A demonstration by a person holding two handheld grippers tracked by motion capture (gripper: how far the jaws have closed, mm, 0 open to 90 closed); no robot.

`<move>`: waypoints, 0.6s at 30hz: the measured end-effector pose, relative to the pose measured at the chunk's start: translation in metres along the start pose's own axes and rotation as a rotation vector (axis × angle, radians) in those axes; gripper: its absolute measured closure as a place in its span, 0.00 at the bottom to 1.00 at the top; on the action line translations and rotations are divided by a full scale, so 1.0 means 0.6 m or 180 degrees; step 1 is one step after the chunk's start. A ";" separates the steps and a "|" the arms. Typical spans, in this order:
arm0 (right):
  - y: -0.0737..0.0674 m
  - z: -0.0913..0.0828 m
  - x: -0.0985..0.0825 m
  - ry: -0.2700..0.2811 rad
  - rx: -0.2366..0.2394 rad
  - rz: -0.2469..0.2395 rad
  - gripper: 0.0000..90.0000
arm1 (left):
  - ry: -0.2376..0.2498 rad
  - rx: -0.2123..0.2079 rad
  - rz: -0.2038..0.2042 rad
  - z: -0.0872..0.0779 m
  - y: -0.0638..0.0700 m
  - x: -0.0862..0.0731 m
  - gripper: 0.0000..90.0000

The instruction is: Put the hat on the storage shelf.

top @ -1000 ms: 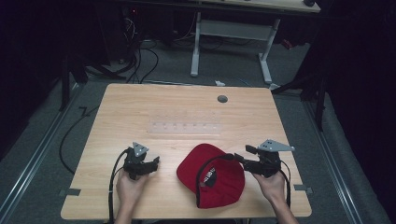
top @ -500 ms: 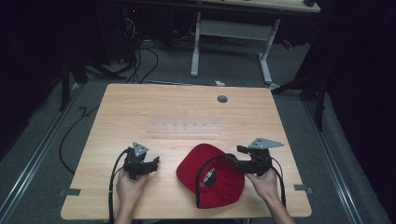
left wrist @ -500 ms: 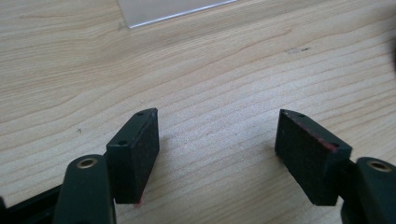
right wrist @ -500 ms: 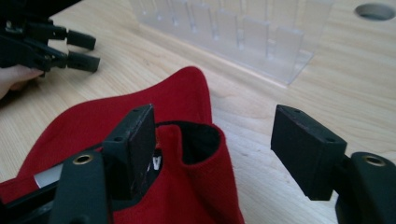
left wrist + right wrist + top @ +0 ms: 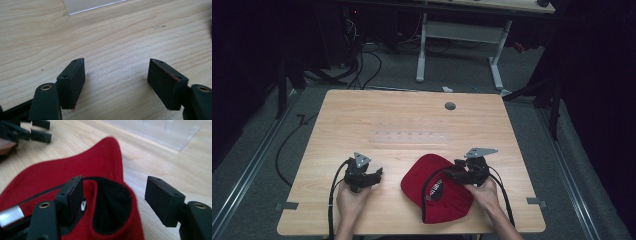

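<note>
A red cap [image 5: 439, 192] with a black lining lies upside down near the table's front edge, right of centre. My right gripper [image 5: 453, 173] reaches it from the right. In the right gripper view this gripper [image 5: 113, 192] is open, and a folded part of the cap's rim [image 5: 113, 207] stands between the jaws, close to the left pad. My left gripper [image 5: 376, 175] rests on the wood left of the cap, a short way from it. In its own view the left gripper [image 5: 116, 75] is open over bare table with nothing between the pads.
A clear plastic tray [image 5: 409, 136] lies flat at the table's middle; its corner [image 5: 92, 5] shows ahead of the left jaws. A round cable hole [image 5: 450, 106] sits toward the far edge. Black cables trail from both grippers off the front edge.
My right gripper has moved left, from beside the cap onto its rim. The left gripper and the cap have stayed put.
</note>
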State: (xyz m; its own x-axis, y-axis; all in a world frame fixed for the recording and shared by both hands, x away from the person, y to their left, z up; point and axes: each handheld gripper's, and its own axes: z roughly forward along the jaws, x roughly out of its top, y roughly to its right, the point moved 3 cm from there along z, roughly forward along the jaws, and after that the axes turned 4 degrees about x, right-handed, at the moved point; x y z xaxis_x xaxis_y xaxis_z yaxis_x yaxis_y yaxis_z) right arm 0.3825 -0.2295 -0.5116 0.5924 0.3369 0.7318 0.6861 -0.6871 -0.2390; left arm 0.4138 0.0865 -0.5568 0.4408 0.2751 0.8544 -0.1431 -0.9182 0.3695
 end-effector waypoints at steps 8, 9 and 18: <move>0.009 0.020 -0.017 -0.0091 0.0105 0.0021 0.46 | 0.0001 0.0001 0.0001 0.000 0.000 0.000 0.34; 0.010 0.022 -0.019 -0.0092 0.0121 0.0019 0.49 | 0.0003 0.0001 0.0000 0.000 0.000 0.000 0.34; 0.008 0.019 -0.032 -0.0140 0.0220 -0.0162 0.81 | 0.0002 0.0000 0.0003 0.000 0.000 0.000 0.34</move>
State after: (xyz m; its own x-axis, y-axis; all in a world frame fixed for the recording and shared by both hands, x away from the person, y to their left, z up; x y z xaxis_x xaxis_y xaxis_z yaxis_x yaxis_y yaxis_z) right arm 0.3791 -0.2320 -0.5343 0.5730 0.3992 0.7158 0.7424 -0.6229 -0.2469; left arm 0.4139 0.0864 -0.5568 0.4400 0.2743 0.8550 -0.1435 -0.9185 0.3685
